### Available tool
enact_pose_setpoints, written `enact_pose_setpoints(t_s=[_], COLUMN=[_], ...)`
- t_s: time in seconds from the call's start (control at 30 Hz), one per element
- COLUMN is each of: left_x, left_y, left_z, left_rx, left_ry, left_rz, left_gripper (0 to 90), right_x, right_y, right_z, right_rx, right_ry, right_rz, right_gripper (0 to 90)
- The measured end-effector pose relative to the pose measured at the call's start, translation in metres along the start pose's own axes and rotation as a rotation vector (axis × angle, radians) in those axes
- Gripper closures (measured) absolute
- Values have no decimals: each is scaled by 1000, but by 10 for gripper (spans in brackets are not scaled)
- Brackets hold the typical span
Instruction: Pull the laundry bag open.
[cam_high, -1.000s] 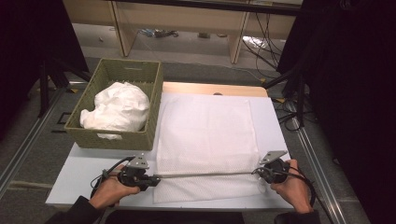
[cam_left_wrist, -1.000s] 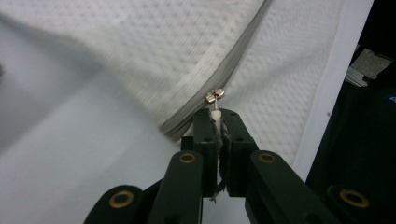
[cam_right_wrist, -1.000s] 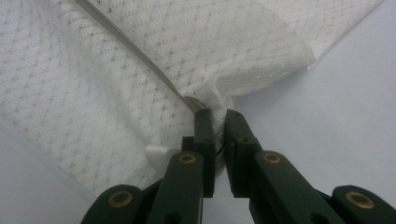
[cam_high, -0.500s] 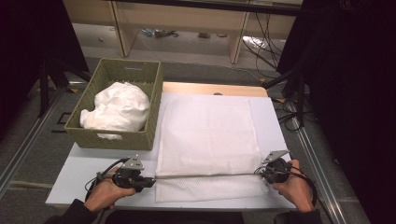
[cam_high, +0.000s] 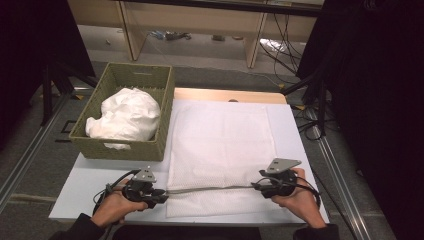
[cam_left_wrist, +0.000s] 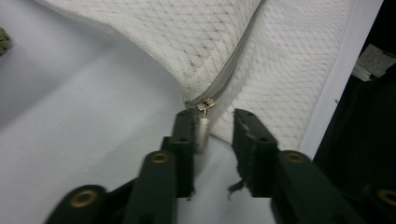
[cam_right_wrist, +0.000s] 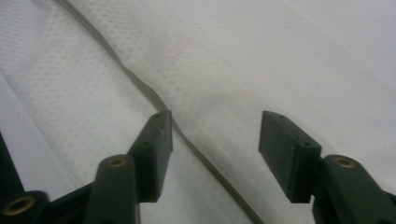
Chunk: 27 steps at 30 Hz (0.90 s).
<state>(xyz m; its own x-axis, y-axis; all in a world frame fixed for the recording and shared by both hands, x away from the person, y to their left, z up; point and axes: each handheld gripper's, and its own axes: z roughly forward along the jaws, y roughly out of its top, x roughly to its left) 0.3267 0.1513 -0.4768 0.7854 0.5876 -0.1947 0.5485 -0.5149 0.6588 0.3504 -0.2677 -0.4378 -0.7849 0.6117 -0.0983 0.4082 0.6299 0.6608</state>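
Along the bench's near edge, both my tongs (cam_left_wrist: 212, 121) (cam_right_wrist: 215, 123) have just spread, releasing the cover's (cam_high: 220, 145) closed zipper (cam_high: 210, 189).

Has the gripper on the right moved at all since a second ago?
Yes. The right gripper has slid outward toward the table's right edge, away from the basket, and its jaws have just been opening off the mesh cover.

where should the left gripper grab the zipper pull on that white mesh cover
Grip the small metal tab of the zipper pull, which hangs off the slider at the cover's near left corner. Come from the table's near edge, jaws either side of the tab's flat faces. The left gripper already points there; its jaws have just been opening, the tab loose between them.
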Motion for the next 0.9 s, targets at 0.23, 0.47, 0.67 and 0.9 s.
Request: enact_pose_setpoints(t_s=[0.23, 0.47, 0.67, 0.9], left_x=[-12, -20, -21, -22], left_y=[2, 1, 1, 1], left_z=[-6, -12, -10, -10], left_rx=[-33, -63, -57, -61], left_ry=[76, 113, 117, 112], left_rz=[40, 33, 38, 42], left_gripper=[399, 330, 308, 317], right_x=[20, 31, 28, 23], right_y=[19, 30, 38, 47], right_z=[26, 47, 65, 69], right_rx=[16, 99, 148, 168], right_ry=[86, 110, 126, 140], right_rz=[-36, -96, -187, -228], right_gripper=[407, 495, 676, 900])
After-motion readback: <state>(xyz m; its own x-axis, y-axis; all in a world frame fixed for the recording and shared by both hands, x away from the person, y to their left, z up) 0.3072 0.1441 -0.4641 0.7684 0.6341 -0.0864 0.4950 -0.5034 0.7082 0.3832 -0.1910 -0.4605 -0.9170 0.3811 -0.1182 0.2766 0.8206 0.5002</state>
